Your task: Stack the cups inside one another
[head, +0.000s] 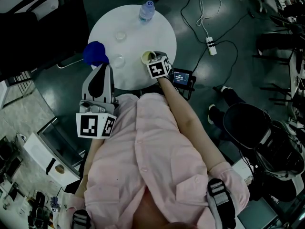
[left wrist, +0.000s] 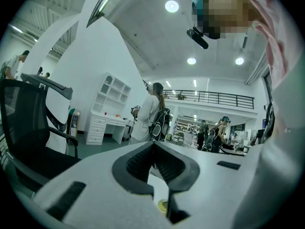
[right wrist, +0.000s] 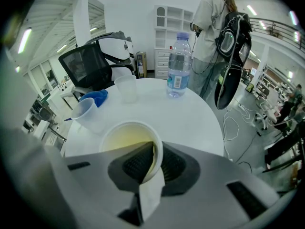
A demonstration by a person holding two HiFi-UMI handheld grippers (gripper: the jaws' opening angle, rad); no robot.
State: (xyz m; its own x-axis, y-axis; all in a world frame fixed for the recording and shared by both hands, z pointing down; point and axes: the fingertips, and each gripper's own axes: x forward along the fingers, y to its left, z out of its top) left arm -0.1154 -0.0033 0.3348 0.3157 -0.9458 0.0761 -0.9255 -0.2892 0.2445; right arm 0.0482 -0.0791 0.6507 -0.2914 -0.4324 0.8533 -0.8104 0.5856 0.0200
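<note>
Right gripper (right wrist: 157, 145) pinches the rim of the yellow-lined cup (right wrist: 125, 138), one jaw inside and one outside, at the table's (head: 159, 27) lower edge. Nearer clear cup (right wrist: 88, 112) and farther clear cup (right wrist: 126, 87) stand upper left, by a blue thing (right wrist: 95, 97), possibly cloth. Left gripper (left wrist: 153, 147) is pressed together, empty, lower left.

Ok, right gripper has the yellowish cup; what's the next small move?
Probably lift the yellowish cup and carry it over the nearest clear cup: the right gripper is clamped on its wall, and that clear cup stands open-end up.
</note>
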